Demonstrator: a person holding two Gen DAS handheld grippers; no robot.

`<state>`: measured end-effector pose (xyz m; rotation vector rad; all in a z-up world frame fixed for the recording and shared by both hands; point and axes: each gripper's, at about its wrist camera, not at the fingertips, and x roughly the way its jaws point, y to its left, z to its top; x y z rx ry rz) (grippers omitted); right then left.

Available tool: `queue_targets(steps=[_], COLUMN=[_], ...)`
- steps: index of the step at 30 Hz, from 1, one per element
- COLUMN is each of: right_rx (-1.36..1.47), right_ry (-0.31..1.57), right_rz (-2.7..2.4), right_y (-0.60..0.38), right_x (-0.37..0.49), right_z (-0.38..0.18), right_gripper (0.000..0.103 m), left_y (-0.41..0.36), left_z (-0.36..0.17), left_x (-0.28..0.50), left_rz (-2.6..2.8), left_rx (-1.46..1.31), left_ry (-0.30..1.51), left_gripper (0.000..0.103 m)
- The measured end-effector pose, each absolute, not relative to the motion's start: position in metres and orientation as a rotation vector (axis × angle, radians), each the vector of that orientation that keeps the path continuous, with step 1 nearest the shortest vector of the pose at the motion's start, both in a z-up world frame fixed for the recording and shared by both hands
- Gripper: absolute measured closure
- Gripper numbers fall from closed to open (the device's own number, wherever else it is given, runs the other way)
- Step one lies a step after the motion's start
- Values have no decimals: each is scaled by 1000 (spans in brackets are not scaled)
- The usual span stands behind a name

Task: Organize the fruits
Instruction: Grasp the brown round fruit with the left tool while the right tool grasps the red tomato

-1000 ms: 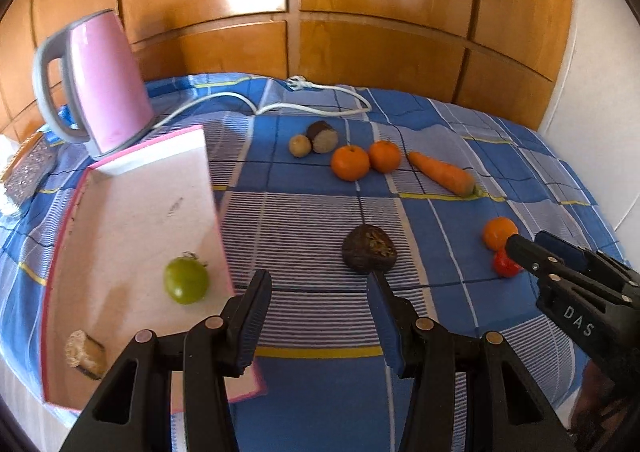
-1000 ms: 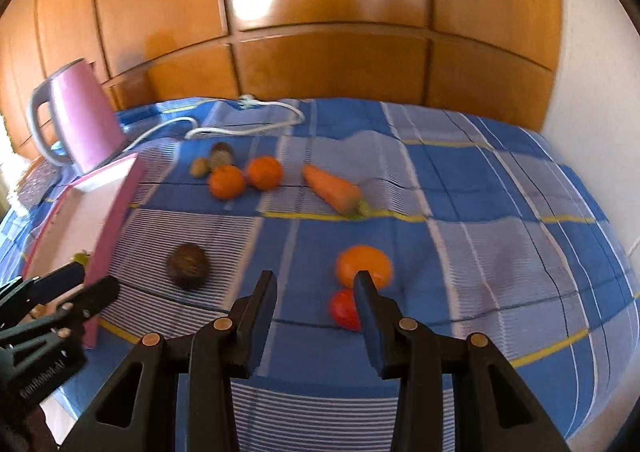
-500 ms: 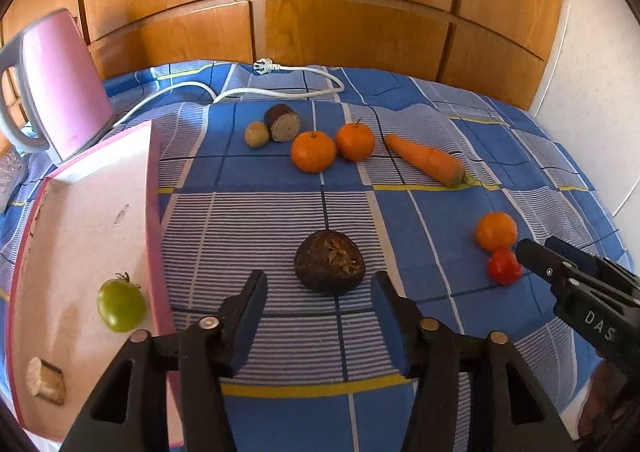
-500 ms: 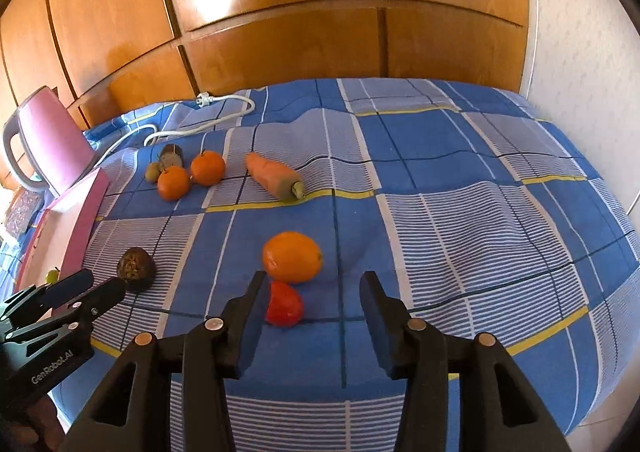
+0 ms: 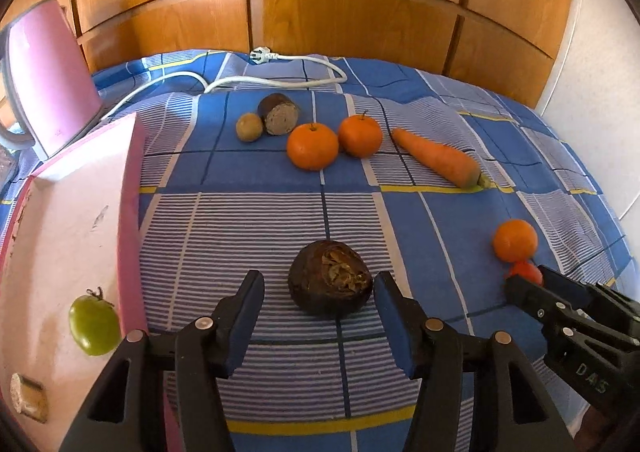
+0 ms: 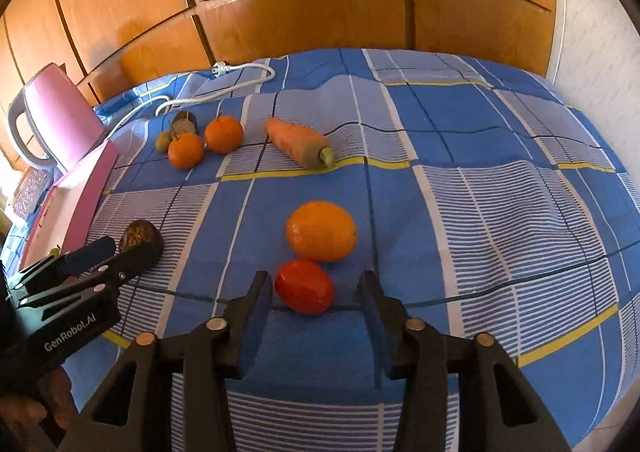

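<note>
The left gripper (image 5: 318, 286) is standing wide open and holding nothing, its blue-padded fingers (image 5: 250, 300) sitting either side of a dark brown fruit (image 5: 330, 284). The right finger is lying just beside the fruit's skin; whether it is touching is hard to tell. The fruit is resting on the blue checked cloth (image 5: 260, 228), its wrinkled, dried-out top facing up.

The right gripper (image 6: 316, 292) is likewise gaping open and empty, its fingers flanking a glossy red tomato (image 6: 304, 286), which is sitting nearer the left finger. Just beyond the tomato a large orange (image 6: 321, 230) is lying, the two touching or nearly so.

To the left, a pink-rimmed white tray (image 5: 128, 187) is running out of view at the near edge, holding a green tomato (image 5: 94, 324) and a small pale block (image 5: 28, 402) that is too blurred to name. Farther off, two mandarins (image 5: 313, 145) are sitting side by side, with a carrot (image 5: 436, 157) to their right and a small brownish fruit (image 5: 249, 126) and a cut dark fruit (image 5: 279, 114) to their left. A pink kettle (image 5: 48, 75) is standing at the far left, partly cut off, its white cord (image 5: 280, 79) trailing across the far cloth.
</note>
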<state>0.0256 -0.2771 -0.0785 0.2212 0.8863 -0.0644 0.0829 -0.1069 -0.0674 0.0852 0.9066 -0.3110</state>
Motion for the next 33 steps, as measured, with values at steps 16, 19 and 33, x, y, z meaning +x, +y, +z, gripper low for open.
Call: queue_targets(steps=[16,19,33], right_rx=[140,140,124], right_ry=[896,891,878], right_rz=[-63,-64,-64], right_y=[-272,-271,-266], right_x=[29,29,19], right_z=[-83,-84,-81], right_gripper=[72,72,74], left_y=[-114,-115,-112], left_z=[-73,-74,-71], left_x=[78,74,59], left_rz=[-312,-304,-292], left_rx=[102,105,101], left_ry=[887,882,891], left_gripper=[59,59,59])
